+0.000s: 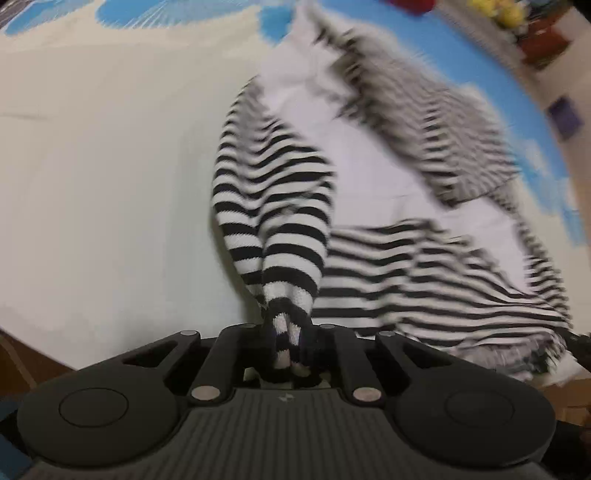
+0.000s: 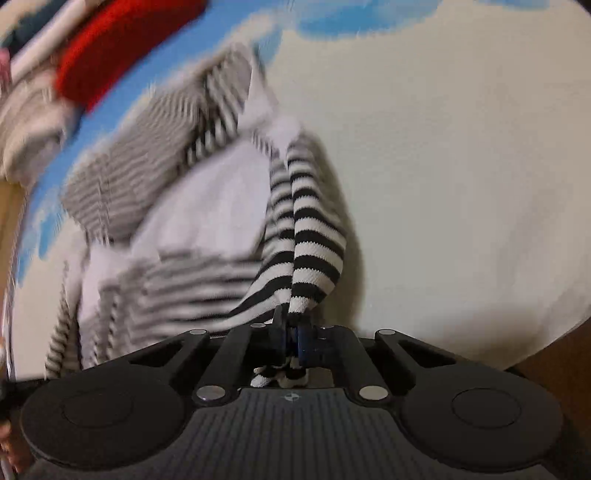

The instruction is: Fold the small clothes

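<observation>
A small black-and-white striped garment (image 1: pixel 280 192) with a plain white panel (image 1: pixel 369 173) lies on a cream sheet with blue patches. My left gripper (image 1: pixel 286 332) is shut on a bunched striped edge of it, the cloth pulled up between the fingers. In the right wrist view the same striped garment (image 2: pixel 314 236) hangs from my right gripper (image 2: pixel 291 332), which is shut on another striped edge. The cloth further off is blurred in both views.
A red cloth (image 2: pixel 122 44) and a pile of pale clothes (image 2: pixel 29 125) lie at the far left of the right wrist view. Yellow and red objects (image 1: pixel 506 14) sit beyond the sheet. The cream sheet (image 2: pixel 461 166) stretches to the right.
</observation>
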The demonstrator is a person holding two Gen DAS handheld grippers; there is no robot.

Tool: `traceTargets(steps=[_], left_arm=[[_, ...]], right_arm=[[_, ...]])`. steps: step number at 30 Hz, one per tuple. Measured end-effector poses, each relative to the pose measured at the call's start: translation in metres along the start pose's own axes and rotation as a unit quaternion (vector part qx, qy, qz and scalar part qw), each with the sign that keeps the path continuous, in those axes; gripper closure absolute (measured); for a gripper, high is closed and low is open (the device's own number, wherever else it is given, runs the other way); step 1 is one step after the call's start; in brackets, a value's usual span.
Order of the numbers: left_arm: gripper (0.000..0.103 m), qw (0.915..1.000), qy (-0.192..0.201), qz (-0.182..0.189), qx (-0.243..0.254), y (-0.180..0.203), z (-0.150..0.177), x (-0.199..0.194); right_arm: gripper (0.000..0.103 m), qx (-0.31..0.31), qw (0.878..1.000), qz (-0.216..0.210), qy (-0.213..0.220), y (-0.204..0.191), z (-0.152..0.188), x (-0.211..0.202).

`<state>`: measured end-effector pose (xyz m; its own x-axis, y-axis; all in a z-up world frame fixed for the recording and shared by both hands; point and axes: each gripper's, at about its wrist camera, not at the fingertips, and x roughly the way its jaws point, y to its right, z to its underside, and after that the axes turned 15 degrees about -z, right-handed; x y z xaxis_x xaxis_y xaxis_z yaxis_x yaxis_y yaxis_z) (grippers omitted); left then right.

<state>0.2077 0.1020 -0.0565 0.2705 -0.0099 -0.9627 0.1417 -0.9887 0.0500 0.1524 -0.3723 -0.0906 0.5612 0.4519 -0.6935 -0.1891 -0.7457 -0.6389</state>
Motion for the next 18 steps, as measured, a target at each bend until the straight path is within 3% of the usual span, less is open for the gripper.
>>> traceTargets(steps=[2,4,6,9,11,15,18], left_arm=[[0.093,0.9997,0.012,0.020,0.008,0.002,0.004,-0.011],[0.093,0.9998,0.007,-0.006,0.017,0.001,0.009,-0.010],[0.091,0.9985,-0.019,-0.049,0.014,-0.002,0.011,0.001],[0.079,0.9971,-0.046,-0.060,-0.015,-0.014,0.007,0.011],[0.074,0.9967,-0.047,-0.058,-0.031,-0.019,0.005,0.011],[0.060,0.9963,-0.060,-0.056,-0.026,-0.017,0.005,0.015],[0.057,0.9960,-0.062,-0.063,-0.012,-0.011,0.005,0.019]], right_arm=[[0.099,-0.008,0.999,0.016,0.033,0.002,-0.004,-0.016],[0.099,0.008,0.999,0.029,0.035,0.010,-0.004,-0.022],[0.099,0.017,0.999,0.027,-0.004,0.018,-0.003,-0.014],[0.098,-0.018,0.997,0.025,-0.070,0.015,0.004,0.004],[0.093,-0.023,0.997,0.032,-0.069,0.016,0.003,0.006],[0.069,-0.007,0.997,0.038,-0.068,0.016,0.003,0.011],[0.067,-0.012,0.995,0.046,-0.087,0.013,0.005,0.019]])
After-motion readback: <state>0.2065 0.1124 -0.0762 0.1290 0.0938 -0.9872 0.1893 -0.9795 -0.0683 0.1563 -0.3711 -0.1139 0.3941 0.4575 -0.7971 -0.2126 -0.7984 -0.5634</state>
